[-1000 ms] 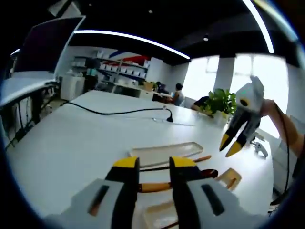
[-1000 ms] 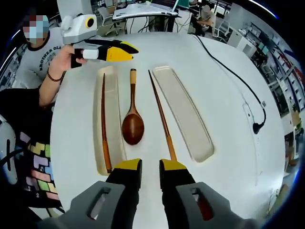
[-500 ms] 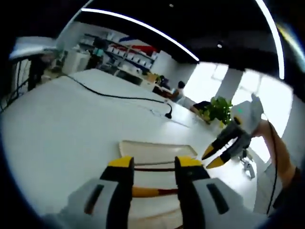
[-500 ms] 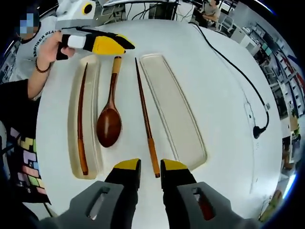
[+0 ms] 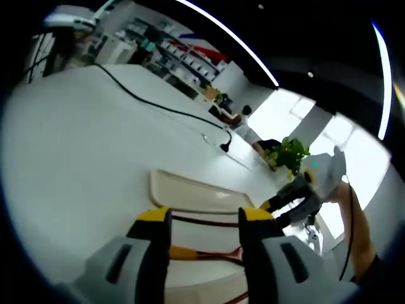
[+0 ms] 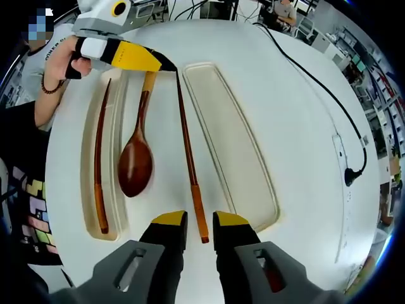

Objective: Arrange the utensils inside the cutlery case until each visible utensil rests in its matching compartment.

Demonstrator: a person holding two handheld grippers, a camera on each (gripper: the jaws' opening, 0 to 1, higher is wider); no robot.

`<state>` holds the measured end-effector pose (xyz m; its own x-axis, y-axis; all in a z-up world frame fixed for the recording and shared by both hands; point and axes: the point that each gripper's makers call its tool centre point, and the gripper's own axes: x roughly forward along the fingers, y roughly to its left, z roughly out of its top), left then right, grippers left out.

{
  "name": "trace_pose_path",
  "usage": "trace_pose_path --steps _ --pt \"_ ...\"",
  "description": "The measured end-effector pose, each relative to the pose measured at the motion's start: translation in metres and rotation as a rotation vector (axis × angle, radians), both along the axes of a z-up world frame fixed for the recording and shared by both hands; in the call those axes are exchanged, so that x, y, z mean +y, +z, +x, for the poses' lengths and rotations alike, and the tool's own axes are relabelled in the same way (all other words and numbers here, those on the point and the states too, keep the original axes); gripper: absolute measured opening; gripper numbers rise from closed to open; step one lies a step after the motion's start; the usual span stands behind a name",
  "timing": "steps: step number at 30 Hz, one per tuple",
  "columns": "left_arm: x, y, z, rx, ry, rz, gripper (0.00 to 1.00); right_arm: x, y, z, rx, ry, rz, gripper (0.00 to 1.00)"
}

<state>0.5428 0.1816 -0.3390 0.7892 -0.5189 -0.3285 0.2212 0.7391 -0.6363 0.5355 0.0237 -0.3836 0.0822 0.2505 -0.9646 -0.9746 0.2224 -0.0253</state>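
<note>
Two long pale trays lie side by side on the white table. The left tray holds one dark chopstick; the right tray is bare. Between them lie a wooden spoon and a second chopstick. My right gripper is open, and the loose chopstick's near end lies between its tips. My left gripper hovers at that chopstick's far end. In the left gripper view, my left gripper is open over the chopstick, with the spoon handle just below and the right gripper opposite.
A black cable runs across the table's right side to a plug. A person's hand and body are at the left edge. A potted plant stands beyond the table, and a tray lies ahead.
My left gripper has dropped to the far end of the loose chopstick. My right gripper has moved forward, so the chopstick's near end now sits between its tips.
</note>
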Motion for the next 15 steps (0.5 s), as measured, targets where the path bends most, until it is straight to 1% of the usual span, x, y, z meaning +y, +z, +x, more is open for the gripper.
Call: trace_pose_path --steps 1,3,4,6,7,8,9,10,11,12,14,15 --pt "-0.001 0.0 -0.002 -0.011 -0.03 0.042 0.43 0.0 -0.001 0.0 0.004 0.003 -0.003 0.15" --pt "0.001 0.002 -0.002 -0.027 -0.071 0.1 0.43 0.0 0.0 0.0 0.008 0.003 0.002 0.14" --pt "0.001 0.004 -0.001 -0.041 -0.11 0.15 0.43 0.001 -0.001 -0.001 0.01 0.008 0.002 0.14" --pt "0.008 0.008 0.007 -0.054 -0.165 0.22 0.41 0.001 -0.001 -0.001 0.012 0.014 0.001 0.14" --pt "0.008 0.01 0.008 -0.064 -0.192 0.254 0.39 0.001 -0.001 -0.002 0.013 0.015 0.001 0.14" --pt "0.003 0.013 0.007 -0.099 -0.264 0.32 0.37 0.001 -0.001 -0.002 0.012 0.021 0.0 0.14" --pt "0.001 0.014 0.007 -0.11 -0.312 0.36 0.34 0.001 -0.002 -0.002 0.012 0.023 -0.001 0.14" --pt "-0.002 0.014 0.005 -0.109 -0.363 0.41 0.33 0.001 -0.002 -0.002 0.013 0.022 -0.003 0.14" --pt "-0.004 0.014 0.005 -0.114 -0.4 0.446 0.32 0.001 -0.002 -0.002 0.013 0.023 -0.004 0.14" --pt "-0.009 0.013 0.001 -0.123 -0.463 0.495 0.33 0.001 -0.002 -0.002 0.013 0.026 -0.006 0.14" --pt "-0.015 0.01 -0.004 -0.113 -0.531 0.531 0.33 0.001 -0.002 -0.003 0.013 0.025 -0.009 0.14" --pt "-0.017 0.007 -0.006 -0.105 -0.579 0.554 0.32 0.001 -0.002 -0.004 0.013 0.025 -0.009 0.14"
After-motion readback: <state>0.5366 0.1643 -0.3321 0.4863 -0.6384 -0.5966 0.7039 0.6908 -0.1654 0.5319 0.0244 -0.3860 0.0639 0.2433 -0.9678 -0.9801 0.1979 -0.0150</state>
